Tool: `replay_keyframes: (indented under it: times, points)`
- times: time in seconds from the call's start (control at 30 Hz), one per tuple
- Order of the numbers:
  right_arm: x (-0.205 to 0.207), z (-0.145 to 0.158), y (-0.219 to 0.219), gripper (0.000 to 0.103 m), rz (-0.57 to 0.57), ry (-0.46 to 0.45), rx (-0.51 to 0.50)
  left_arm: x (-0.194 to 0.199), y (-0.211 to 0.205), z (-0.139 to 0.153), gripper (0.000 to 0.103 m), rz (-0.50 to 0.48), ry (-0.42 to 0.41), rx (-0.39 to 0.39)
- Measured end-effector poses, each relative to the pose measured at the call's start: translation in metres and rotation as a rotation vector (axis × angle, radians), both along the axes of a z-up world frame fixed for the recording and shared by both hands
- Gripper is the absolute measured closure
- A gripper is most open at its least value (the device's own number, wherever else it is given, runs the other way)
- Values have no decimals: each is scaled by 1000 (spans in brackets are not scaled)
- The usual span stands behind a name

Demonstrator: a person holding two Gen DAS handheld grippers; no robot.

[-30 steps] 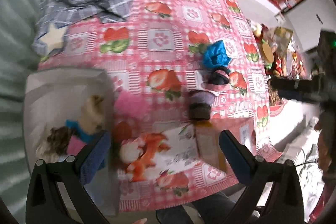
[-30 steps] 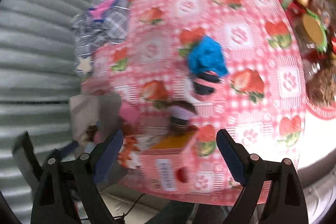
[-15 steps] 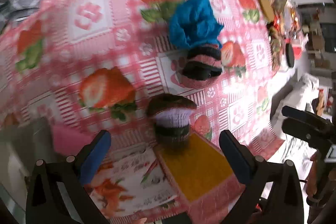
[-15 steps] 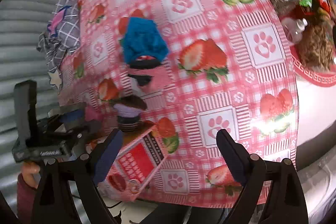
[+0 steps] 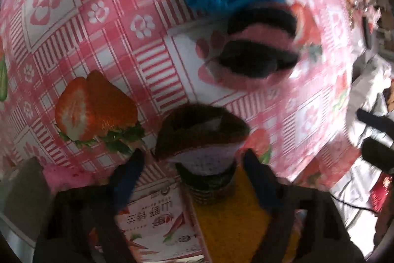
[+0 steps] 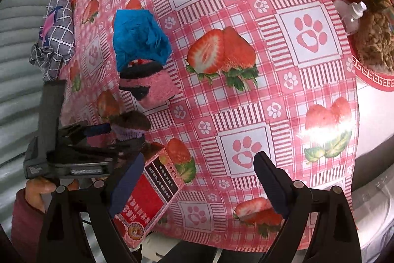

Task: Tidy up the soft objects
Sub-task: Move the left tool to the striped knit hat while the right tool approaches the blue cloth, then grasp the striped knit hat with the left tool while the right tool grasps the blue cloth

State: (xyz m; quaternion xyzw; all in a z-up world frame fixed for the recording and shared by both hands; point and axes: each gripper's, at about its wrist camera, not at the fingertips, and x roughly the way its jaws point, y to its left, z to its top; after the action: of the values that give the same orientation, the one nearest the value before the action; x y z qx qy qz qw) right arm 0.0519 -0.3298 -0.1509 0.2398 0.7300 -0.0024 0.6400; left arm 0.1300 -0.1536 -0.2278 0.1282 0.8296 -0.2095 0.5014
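Count on the strawberry tablecloth (image 6: 246, 115)

Three knitted soft pieces in a row: blue (image 6: 138, 37), pink-and-black (image 6: 150, 85), brown-and-lilac (image 6: 129, 126). One red carton (image 6: 147, 199) at cloth's near edge.

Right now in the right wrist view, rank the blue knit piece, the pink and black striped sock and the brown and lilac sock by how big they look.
1. blue knit piece
2. pink and black striped sock
3. brown and lilac sock, partly hidden by the left gripper, so its place is unsure.
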Motion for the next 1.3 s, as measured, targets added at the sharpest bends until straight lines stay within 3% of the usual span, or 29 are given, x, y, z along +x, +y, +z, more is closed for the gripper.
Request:
replay_keyframes:
  times: [0.07, 0.17, 0.27, 0.6, 0.8, 1.0, 1.07, 1.1, 1.17, 1.23, 1.3]
  points:
    - [5, -1, 3, 12, 13, -2, -2, -3, 1, -5, 28, -4, 14, 14]
    - [12, -3, 9, 12, 30, -7, -12, -6, 2, -12, 39, 19, 44, 2]
    - [19, -7, 15, 12, 51, -12, -24, -2, 4, -7, 62, 51, 26, -40]
    - [75, -10, 37, 12, 92, -104, -62, 10, 42, 9, 65, 214, -133, -12]
    - [116, -29, 71, 12, 203, -144, -106, 10, 64, 24, 65, 297, -217, 4]
    - [135, -59, 97, 12, 328, -124, -211, 15, 86, 38, 65, 331, -257, 14]
    - [135, -64, 102, 23, 354, -114, -249, 24, 94, 45, 65, 339, -261, 17]
    - [134, -67, 102, 37, 362, -102, -253, 24, 97, 46, 65, 344, -261, 18]
    - [133, -66, 104, 45, 369, -110, -261, 22, 102, 47, 65, 347, -266, 23]
    - [132, -64, 102, 60, 367, -117, -258, 22, 94, 45, 65, 353, -271, 29]
    - [130, -59, 98, 65, 345, -128, -239, 20, 95, 49, 65, 356, -281, 27]
